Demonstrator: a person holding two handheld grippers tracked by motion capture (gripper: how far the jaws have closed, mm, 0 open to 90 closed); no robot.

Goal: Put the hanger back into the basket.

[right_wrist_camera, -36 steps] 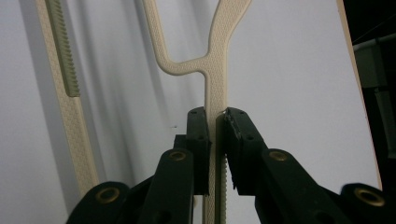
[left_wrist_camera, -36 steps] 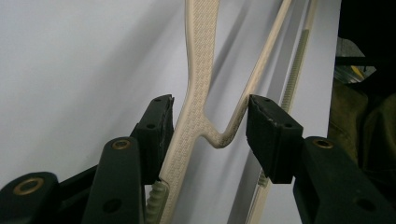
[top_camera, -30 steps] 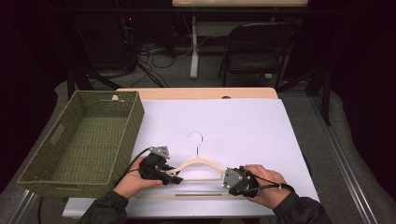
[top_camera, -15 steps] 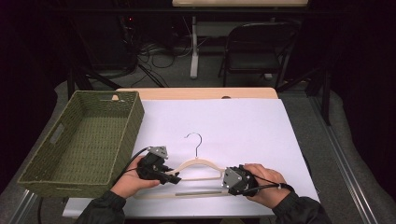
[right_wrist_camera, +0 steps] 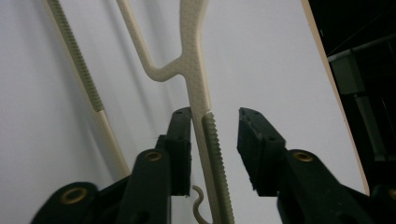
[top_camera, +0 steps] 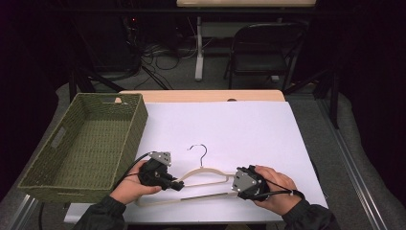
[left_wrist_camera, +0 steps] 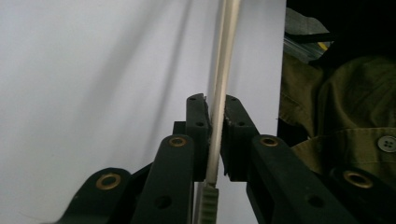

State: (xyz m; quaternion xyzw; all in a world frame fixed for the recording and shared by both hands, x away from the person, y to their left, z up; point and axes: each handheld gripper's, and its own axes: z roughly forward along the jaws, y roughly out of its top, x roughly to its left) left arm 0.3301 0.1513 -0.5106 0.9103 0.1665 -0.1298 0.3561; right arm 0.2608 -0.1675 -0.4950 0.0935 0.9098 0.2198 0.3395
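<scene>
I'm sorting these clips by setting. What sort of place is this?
Probably a lab or recording room, not a home: a white-covered table under dark surrounds, cables on the floor behind it, and a folding chair. A hanger and basket look like props.

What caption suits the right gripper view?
Open right gripper straddling a cream hanger on the white table.

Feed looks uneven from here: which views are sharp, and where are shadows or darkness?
High view: white table cover bright, surroundings nearly black. Left gripper view: cream plastic hanger soft, streaky shadows beside it. Right gripper view: hanger's ribbed texture crisp, faint shadow alongside.
</scene>
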